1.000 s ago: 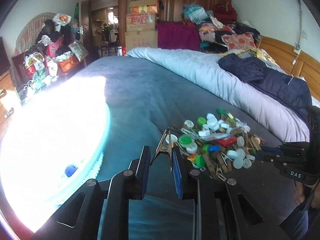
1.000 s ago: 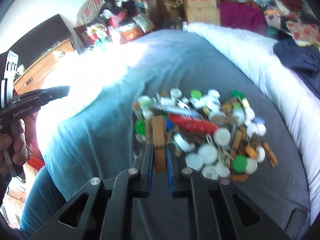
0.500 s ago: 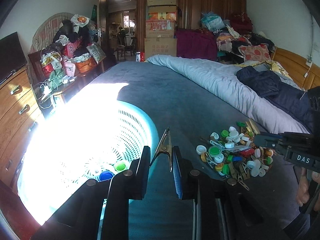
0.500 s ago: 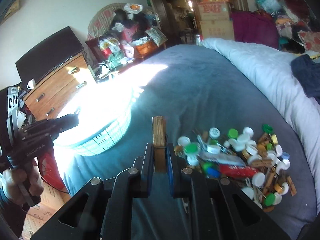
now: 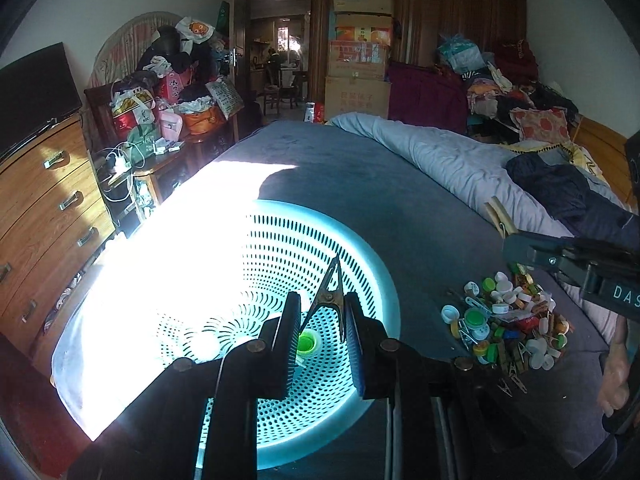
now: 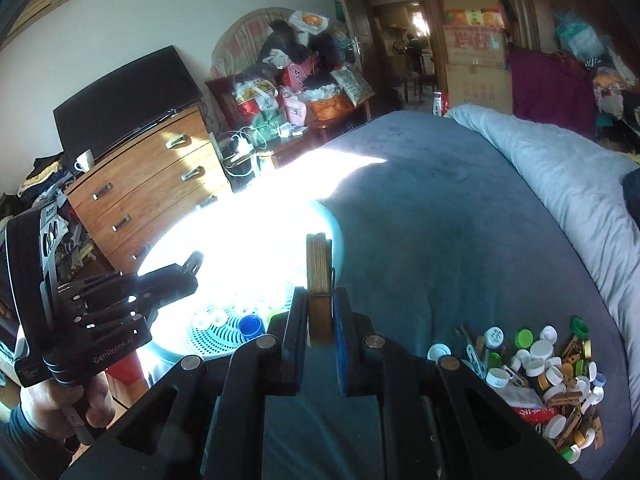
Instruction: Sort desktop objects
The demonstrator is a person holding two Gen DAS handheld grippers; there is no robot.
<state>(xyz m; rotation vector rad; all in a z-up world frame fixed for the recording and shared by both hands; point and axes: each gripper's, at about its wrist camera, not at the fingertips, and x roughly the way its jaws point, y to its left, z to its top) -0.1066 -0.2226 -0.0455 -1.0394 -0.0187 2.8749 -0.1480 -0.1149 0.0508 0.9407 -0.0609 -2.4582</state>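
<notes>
A: Item one?
B: Metal clip (image 5: 328,296), upright, point up, held between the jaws of the left gripper (image 5: 322,334), which close narrowly on its handles. It hangs above the near right part of the basket.

A: Item two?
B: Wooden clothespin (image 6: 318,280), upright, clamped at its lower end in the right gripper (image 6: 320,336); the jaws press on both its sides. In the right wrist view it stands in front of the basket's right rim.

A: The receptacle?
B: Round teal perforated basket (image 5: 376,280), on the left near side of the bed. Its left half is washed out by sunlight. Inside: a green cap (image 5: 306,342), a blue cap (image 6: 250,325) and some pale caps, the last hard to make out in the glare.

A: Unsorted stock?
B: Pile of caps and pegs (image 5: 508,320) on the dark blue bedcover (image 5: 380,184), right of the basket and apart from it: white, green, yellow and blue bottle caps, wooden pegs, small metal clips, one red packet (image 6: 528,410).

A: Surroundings?
B: Pale quilt (image 5: 448,160) along the bed's right side; wooden dresser (image 6: 152,196) at left with a television (image 6: 128,96) on it; stacked cardboard boxes (image 5: 360,52) at the far end.
</notes>
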